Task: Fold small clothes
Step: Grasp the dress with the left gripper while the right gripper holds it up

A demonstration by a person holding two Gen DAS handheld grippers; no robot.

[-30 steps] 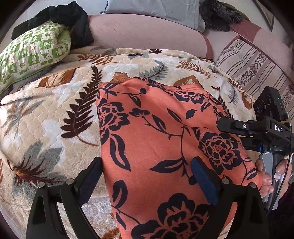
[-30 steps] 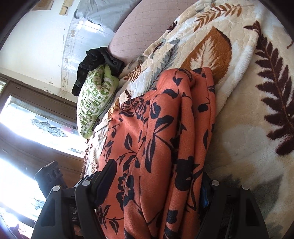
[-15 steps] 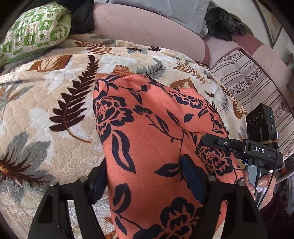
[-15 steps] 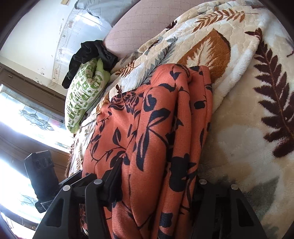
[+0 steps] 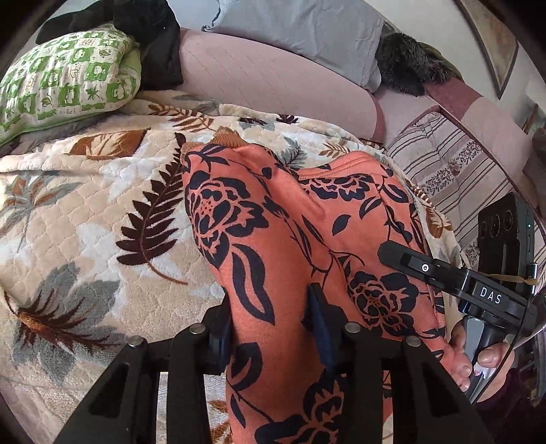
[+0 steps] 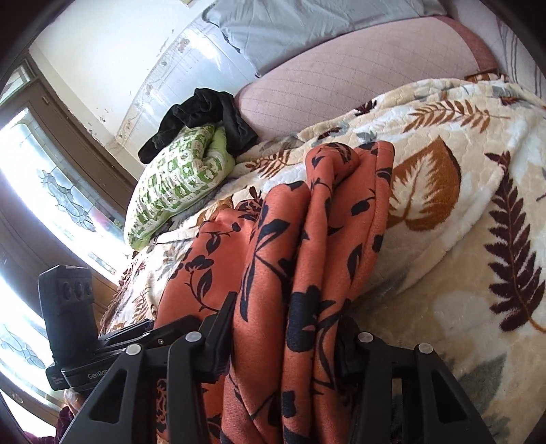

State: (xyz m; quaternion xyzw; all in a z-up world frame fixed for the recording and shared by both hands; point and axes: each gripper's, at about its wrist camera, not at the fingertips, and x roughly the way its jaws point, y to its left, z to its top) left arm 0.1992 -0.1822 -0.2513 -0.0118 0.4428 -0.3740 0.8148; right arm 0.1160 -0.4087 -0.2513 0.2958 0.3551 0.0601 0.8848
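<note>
Landmark: the leaf-print blanket, which covers the bed in front of you. Behind it runs a pink headboard with a grey pillow leaning on top. At the blanket's far left corner sits a green-checked pillow, a black garment piled against it. Past the blanket's right edge you see a striped cushion.

The orange garment, black floral print, lies on the middle of the blanket, its near end bunched and raised off the blanket toward you. Its far hem rests on the blanket.

Your left gripper has a fold of the garment's near edge between its pads, jaws closing, cloth pinched. Your right gripper has a thick bunch of folds from the garment's right side between its pads, jaws closing too, fabric squeezed. In the left view, your right hand grips the handle at the blanket's right edge.
</note>
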